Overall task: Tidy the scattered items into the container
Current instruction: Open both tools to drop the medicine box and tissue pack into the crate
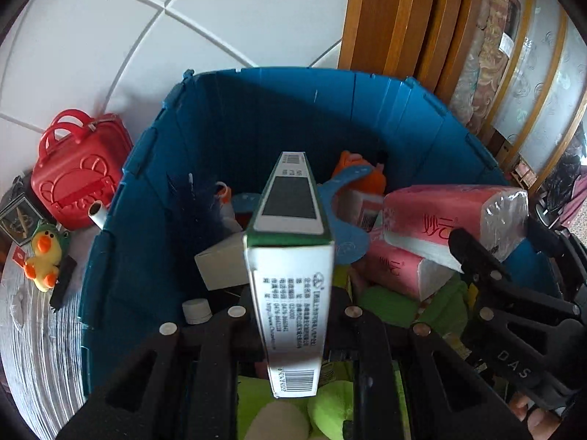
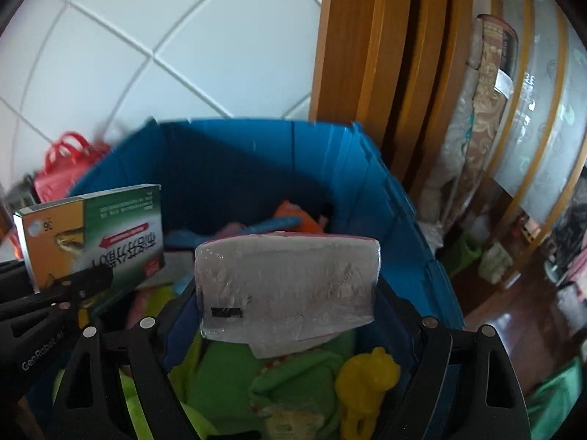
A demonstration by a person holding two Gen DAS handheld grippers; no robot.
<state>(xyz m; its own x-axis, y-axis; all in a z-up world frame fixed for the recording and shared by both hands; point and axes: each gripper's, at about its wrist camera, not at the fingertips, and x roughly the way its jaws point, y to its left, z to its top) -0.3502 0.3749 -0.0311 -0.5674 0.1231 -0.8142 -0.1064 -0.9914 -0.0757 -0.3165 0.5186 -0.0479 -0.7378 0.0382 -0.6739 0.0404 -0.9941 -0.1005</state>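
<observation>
A blue bin (image 1: 234, 124) holds several items: pink tissue packs (image 1: 400, 267), a white box (image 1: 222, 266), green plush, an orange toy. My left gripper (image 1: 290, 315) is shut on a green-and-white medicine box (image 1: 290, 293) and holds it over the bin; the box also shows in the right wrist view (image 2: 95, 231). My right gripper (image 2: 290, 300) is shut on a pink tissue pack (image 2: 290, 286), held above the bin (image 2: 234, 154); that pack shows in the left wrist view (image 1: 455, 212).
A red toy suitcase (image 1: 77, 172), a yellow duck plush (image 1: 46, 256) and a dark framed item (image 1: 16, 216) lie outside the bin on the left. Wooden door frames (image 1: 389, 18) and a rolled rug (image 2: 477, 117) stand behind on the right. A white tiled wall is behind.
</observation>
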